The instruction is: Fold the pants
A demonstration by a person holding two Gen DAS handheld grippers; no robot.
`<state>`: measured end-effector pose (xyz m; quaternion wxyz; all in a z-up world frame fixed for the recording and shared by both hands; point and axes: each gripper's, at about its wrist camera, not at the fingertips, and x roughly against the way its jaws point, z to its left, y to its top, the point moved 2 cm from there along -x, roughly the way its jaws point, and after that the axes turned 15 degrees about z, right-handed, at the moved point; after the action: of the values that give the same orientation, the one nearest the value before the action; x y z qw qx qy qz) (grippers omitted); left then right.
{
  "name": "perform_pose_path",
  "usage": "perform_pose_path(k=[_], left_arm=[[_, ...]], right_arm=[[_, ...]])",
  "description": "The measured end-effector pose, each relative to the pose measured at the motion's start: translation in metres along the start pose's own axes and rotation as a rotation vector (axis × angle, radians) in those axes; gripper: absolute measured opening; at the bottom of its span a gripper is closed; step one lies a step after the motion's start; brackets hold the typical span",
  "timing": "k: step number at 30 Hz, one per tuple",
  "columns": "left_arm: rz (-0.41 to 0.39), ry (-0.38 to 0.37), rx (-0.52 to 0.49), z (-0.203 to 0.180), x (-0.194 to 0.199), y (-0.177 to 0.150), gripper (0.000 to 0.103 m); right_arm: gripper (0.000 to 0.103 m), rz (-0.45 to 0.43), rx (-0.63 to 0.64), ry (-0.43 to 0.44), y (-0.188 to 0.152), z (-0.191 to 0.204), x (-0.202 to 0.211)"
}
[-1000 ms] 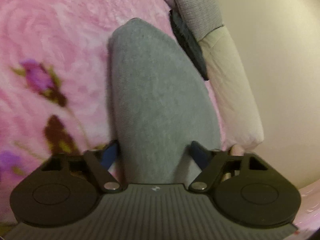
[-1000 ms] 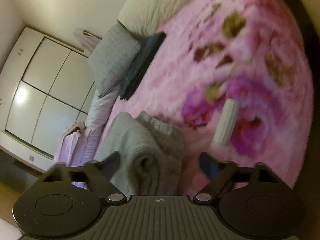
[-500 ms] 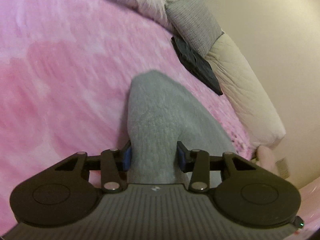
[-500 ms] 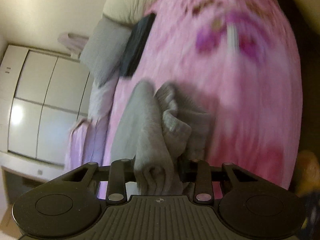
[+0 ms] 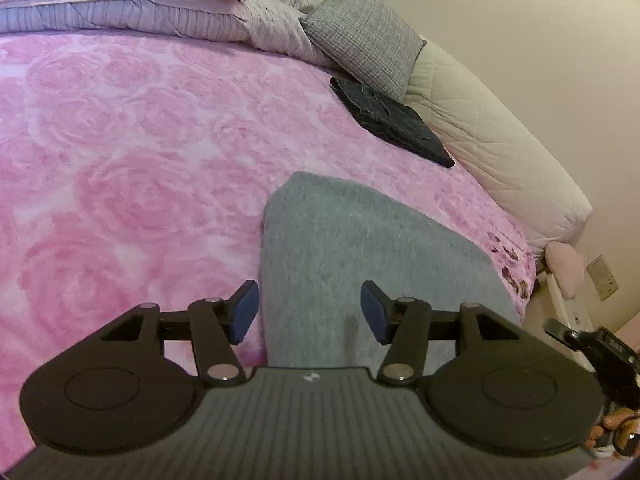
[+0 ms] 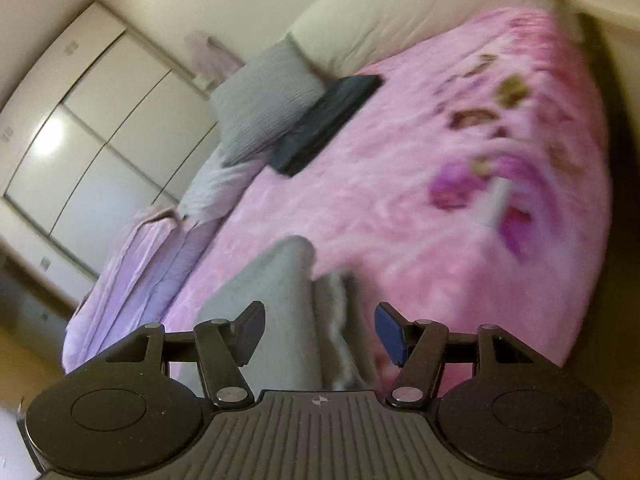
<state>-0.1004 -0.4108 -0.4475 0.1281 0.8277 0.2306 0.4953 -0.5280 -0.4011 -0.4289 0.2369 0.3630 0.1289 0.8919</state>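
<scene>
Grey pants (image 5: 352, 256) lie folded on a pink bed (image 5: 132, 152). Left gripper (image 5: 308, 312) and right gripper (image 6: 320, 334) both released above them. Dark clothes (image 5: 392, 122) beside a pillow (image 5: 364, 52). Right view alone shows a wardrobe (image 6: 84, 128).

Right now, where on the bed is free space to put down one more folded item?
Free: the pink blanket left of the grey pants, up to the lilac bedding. Crowded: the right edge, with the dark folded garment, grey pillow and cream quilt.

Inspector: Item?
Clerk: Grey knit pants (image 5: 360, 256), folded into a flat, narrow stack with one rounded end.
Inspector: Location?
Clerk: They lie on the pink rose-pattern blanket (image 5: 132, 168); the right wrist view shows layered edges (image 6: 336, 312), blurred.
</scene>
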Motion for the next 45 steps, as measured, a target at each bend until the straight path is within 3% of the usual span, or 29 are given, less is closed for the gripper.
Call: perform_pose_path(k=[3, 4, 5, 7, 9, 13, 15, 16, 17, 19, 21, 22, 25, 29, 32, 35, 38, 41, 45], left_arm=[[0.024, 0.015, 0.006, 0.0, -0.014, 0.001, 0.051], [0.029, 0.013, 0.006, 0.0, -0.019, 0.0, 0.051], [0.028, 0.015, 0.006, 0.0, -0.022, 0.001, 0.051], [0.021, 0.022, -0.011, -0.002, -0.024, -0.002, 0.051], [0.02, 0.032, -0.057, -0.008, -0.025, -0.005, 0.054], [0.03, 0.101, -0.153, -0.019, -0.031, -0.008, 0.054], [0.014, 0.15, -0.2, -0.027, -0.025, -0.006, 0.048], [-0.006, 0.178, -0.224, -0.031, -0.021, -0.004, 0.044], [-0.029, 0.21, -0.244, -0.034, -0.016, -0.001, 0.039], [-0.067, 0.229, -0.259, -0.036, -0.009, 0.008, 0.039], [-0.072, 0.218, -0.255, -0.041, -0.011, 0.021, 0.038], [-0.069, 0.208, -0.269, -0.047, -0.017, 0.027, 0.037], [-0.048, 0.206, -0.334, -0.065, -0.041, 0.037, 0.033], [-0.011, 0.244, -0.355, -0.068, -0.084, 0.048, 0.034], [-0.004, 0.259, -0.365, -0.064, -0.1, 0.048, 0.034], [-0.012, 0.259, -0.377, -0.061, -0.086, 0.045, 0.034], [-0.017, 0.272, -0.403, -0.053, -0.052, 0.026, 0.032], [0.018, 0.251, -0.414, -0.05, -0.019, -0.007, 0.031], [0.055, 0.239, -0.512, -0.06, 0.001, -0.06, 0.03]], right_arm=[[0.049, 0.073, 0.016, 0.009, 0.01, -0.001, -0.03], [0.023, 0.09, 0.003, 0.001, 0.011, -0.004, -0.036], [0.011, 0.095, 0.013, 0.03, 0.009, -0.001, -0.04], [0.008, 0.046, 0.113, -0.008, 0.004, 0.013, -0.031], [0.007, 0.007, 0.137, -0.03, 0.001, 0.021, -0.016], [0.011, 0.077, 0.126, -0.174, -0.009, 0.002, -0.04], [0.034, 0.054, 0.128, -0.235, -0.007, 0.003, -0.041], [0.051, 0.052, 0.131, -0.297, -0.006, 0.008, -0.038], [0.052, 0.043, 0.147, -0.337, -0.004, 0.014, -0.034], [0.052, -0.045, 0.236, -0.412, -0.002, 0.034, -0.021], [0.052, -0.112, 0.351, -0.407, 0.002, 0.053, -0.019], [0.049, -0.107, 0.394, -0.388, 0.006, 0.062, -0.026], [0.029, -0.035, 0.487, -0.342, 0.016, 0.073, -0.061], [0.014, 0.033, 0.583, -0.464, 0.025, 0.054, -0.116], [0.015, 0.044, 0.539, -0.499, 0.034, 0.029, -0.122], [0.015, 0.059, 0.481, -0.44, 0.042, 0.017, -0.107], [0.015, 0.015, 0.445, -0.431, 0.031, 0.027, -0.067], [0.015, -0.021, 0.425, -0.316, 0.003, 0.041, -0.019], [0.015, 0.06, 0.498, -0.252, -0.045, 0.049, 0.003]])
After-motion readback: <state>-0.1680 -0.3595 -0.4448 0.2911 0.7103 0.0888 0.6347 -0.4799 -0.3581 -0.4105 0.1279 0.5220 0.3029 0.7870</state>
